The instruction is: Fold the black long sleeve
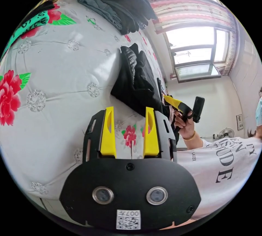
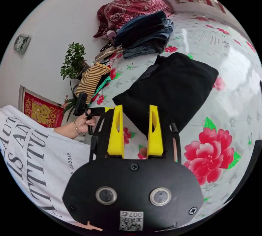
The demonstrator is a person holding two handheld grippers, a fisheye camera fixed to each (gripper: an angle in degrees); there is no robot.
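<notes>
We note the left gripper (image 1: pixel 127 111), jaws wide apart and holding nothing, above the floral bedspread (image 1: pixel 54 83) just short of the black long sleeve (image 1: pixel 136 83). That garment lies folded in a compact block on the bedspread. The right gripper (image 2: pixel 135 110) likewise stands wide and empty at the garment's near edge. Beyond the garment we record a pile of folded clothes (image 2: pixel 144 32).
</notes>
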